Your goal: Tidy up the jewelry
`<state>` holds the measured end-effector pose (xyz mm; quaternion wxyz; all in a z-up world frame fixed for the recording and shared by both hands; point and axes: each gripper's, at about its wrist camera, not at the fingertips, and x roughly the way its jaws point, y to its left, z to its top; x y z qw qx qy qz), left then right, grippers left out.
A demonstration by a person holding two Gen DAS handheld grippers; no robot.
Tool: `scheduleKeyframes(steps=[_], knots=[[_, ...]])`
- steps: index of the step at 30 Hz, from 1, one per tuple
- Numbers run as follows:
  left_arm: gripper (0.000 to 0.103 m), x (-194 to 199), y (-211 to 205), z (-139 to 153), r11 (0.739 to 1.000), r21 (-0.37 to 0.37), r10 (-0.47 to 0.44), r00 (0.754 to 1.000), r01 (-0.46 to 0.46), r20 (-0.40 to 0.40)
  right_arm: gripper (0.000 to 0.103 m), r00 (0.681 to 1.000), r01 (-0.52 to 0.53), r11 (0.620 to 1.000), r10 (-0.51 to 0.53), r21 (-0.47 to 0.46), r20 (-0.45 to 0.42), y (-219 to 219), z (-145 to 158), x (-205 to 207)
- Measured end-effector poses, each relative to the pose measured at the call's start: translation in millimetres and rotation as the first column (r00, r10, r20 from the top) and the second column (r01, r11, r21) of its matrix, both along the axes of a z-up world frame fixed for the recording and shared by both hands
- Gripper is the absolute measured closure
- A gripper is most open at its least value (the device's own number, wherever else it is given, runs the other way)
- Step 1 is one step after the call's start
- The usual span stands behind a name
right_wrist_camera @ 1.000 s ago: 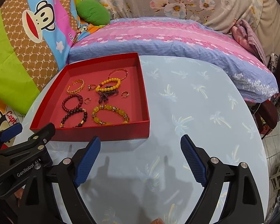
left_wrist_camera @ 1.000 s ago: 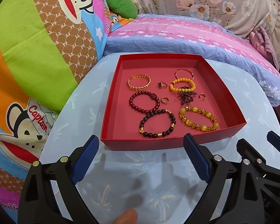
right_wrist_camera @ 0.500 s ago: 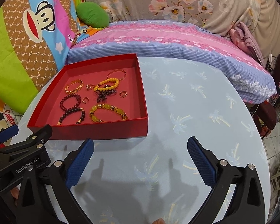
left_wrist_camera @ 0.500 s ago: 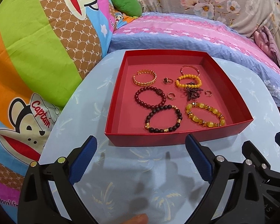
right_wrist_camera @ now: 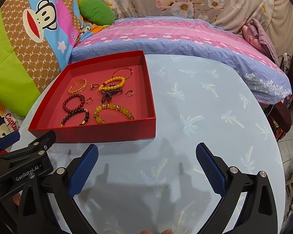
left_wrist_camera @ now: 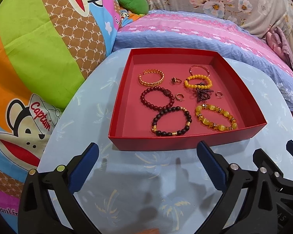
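A shallow red tray (left_wrist_camera: 185, 140) sits on the pale blue palm-print table (right_wrist_camera: 205, 117). In it lie a gold chain cuff (left_wrist_camera: 151, 77), a dark red bead bracelet (left_wrist_camera: 144, 99), a black and gold bead bracelet (left_wrist_camera: 156, 119), a chunky yellow bracelet (left_wrist_camera: 210, 107), a yellow bead bracelet (left_wrist_camera: 197, 86), a garnet cluster (left_wrist_camera: 202, 94), a thin rose bangle (left_wrist_camera: 199, 67) and three small rings. My left gripper (left_wrist_camera: 147, 148) hovers just short of the tray's front wall, jaws opening, nothing between them. My right gripper (right_wrist_camera: 146, 149) stands open and empty over bare table, right of the tray's front corner.
A bed with a pink and blue striped cover (left_wrist_camera: 185, 25) borders the table's far side. A monkey-print quilt (left_wrist_camera: 39, 48) and a green cushion (left_wrist_camera: 130, 2) rise at the left. A dark chair (right_wrist_camera: 283, 117) and tiled floor lie past the table's right edge.
Both grippers' jaws have spread wider. The left view has drifted slightly, so the tray sits a little further right in it. The tray and the jewelry lie as before.
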<state>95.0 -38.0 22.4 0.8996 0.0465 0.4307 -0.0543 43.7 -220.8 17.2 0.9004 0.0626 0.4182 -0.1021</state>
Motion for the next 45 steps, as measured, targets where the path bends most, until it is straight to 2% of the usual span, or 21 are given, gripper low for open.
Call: scheduleKeyframes(steps=[45], knots=[[0.007,2.9,1.6,-1.3,1.0,0.017,0.007,1.0,-0.007,-0.002,0.006,1.0,0.004,1.0,-0.003,0.011,-0.021,-0.4,-7.5,0.2]])
